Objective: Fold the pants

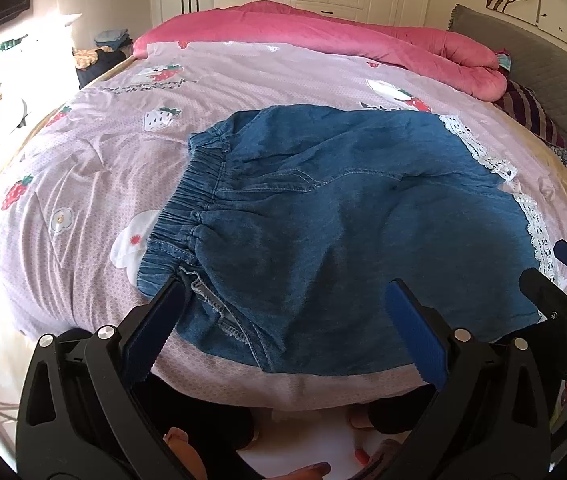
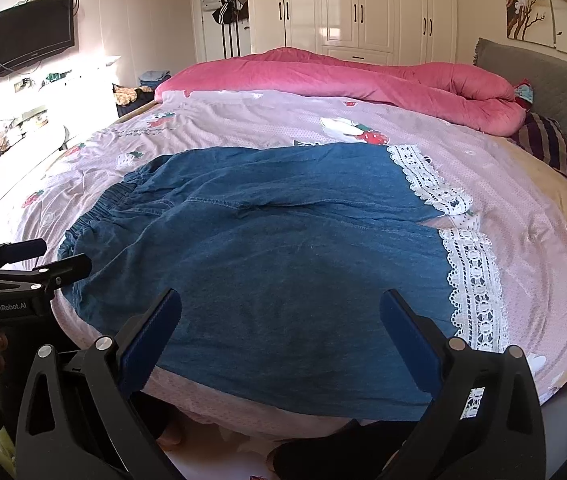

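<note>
Blue denim pants point(image 1: 343, 216) with an elastic waistband point(image 1: 187, 204) on the left and white lace hems point(image 1: 531, 224) on the right lie spread flat on a bed. My left gripper point(image 1: 283, 300) is open, just above the pants' near edge close to the waistband end. My right gripper point(image 2: 281, 312) is open over the near edge of the pants point(image 2: 283, 248), toward the lace hem point(image 2: 471, 280). Each gripper shows at the edge of the other's view: the right one point(image 1: 555, 276) and the left one point(image 2: 55, 256).
The bed has a pink strawberry-print cover point(image 2: 243, 124). A rolled pink quilt point(image 2: 363, 76) lies at the far side, a grey headboard point(image 2: 543, 80) and striped pillow point(image 2: 551, 140) at the right. A TV point(image 2: 31, 36) hangs on the left wall. Feet stand on the floor below.
</note>
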`<state>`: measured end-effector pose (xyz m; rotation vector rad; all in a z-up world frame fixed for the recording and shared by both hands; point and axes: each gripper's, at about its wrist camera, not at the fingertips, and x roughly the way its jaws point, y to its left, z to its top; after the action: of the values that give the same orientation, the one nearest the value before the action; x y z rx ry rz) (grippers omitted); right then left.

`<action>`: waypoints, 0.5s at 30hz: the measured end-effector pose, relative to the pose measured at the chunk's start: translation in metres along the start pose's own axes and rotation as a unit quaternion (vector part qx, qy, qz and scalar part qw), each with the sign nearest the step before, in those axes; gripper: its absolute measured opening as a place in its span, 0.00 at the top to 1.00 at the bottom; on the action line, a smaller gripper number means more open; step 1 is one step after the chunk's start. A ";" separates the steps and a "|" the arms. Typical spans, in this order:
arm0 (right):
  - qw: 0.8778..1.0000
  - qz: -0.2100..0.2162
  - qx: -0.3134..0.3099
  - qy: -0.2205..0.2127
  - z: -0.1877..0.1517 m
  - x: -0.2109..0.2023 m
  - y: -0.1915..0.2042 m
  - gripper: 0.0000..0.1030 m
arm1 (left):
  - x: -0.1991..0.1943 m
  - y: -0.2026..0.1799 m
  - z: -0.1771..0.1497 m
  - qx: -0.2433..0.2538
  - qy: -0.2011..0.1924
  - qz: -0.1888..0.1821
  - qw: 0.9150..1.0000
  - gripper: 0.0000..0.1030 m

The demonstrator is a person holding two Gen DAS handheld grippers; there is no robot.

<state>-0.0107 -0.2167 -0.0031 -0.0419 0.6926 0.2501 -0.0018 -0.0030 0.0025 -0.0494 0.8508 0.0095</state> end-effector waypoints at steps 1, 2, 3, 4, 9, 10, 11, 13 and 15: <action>1.000 0.000 0.000 0.000 0.000 0.000 0.000 0.04 | 0.000 0.000 0.000 0.001 -0.001 0.000 1.000 0.09; 1.000 -0.001 0.000 0.000 0.000 0.000 0.000 0.04 | 0.000 0.000 0.000 0.002 -0.001 0.000 1.000 0.09; 1.000 -0.001 0.000 0.000 0.000 0.000 0.000 0.04 | 0.000 0.000 0.000 0.001 -0.001 0.000 1.000 0.09; 1.000 -0.001 0.000 0.000 0.000 0.000 0.000 0.04 | 0.000 0.000 0.000 0.001 -0.001 0.000 1.000 0.09; 1.000 -0.002 0.000 0.000 0.000 0.000 0.000 0.04 | -0.001 -0.001 0.000 0.002 -0.004 0.000 1.000 0.09; 1.000 -0.002 0.000 0.001 0.000 0.000 0.000 0.04 | -0.002 -0.001 0.000 0.002 -0.005 0.001 1.000 0.09; 1.000 -0.002 0.001 0.001 0.000 0.001 0.000 0.04 | -0.002 0.000 0.000 0.003 -0.006 0.002 1.000 0.09; 1.000 -0.002 0.001 0.001 -0.001 0.001 0.000 0.04 | -0.002 -0.001 0.000 0.004 -0.006 0.002 1.000 0.09; 1.000 -0.003 0.001 0.001 -0.001 0.001 0.000 0.04 | -0.003 -0.001 0.000 0.004 -0.007 0.002 1.000 0.09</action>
<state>-0.0109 -0.2168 -0.0042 -0.0424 0.6941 0.2436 -0.0031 -0.0036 0.0047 -0.0403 0.8378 0.0102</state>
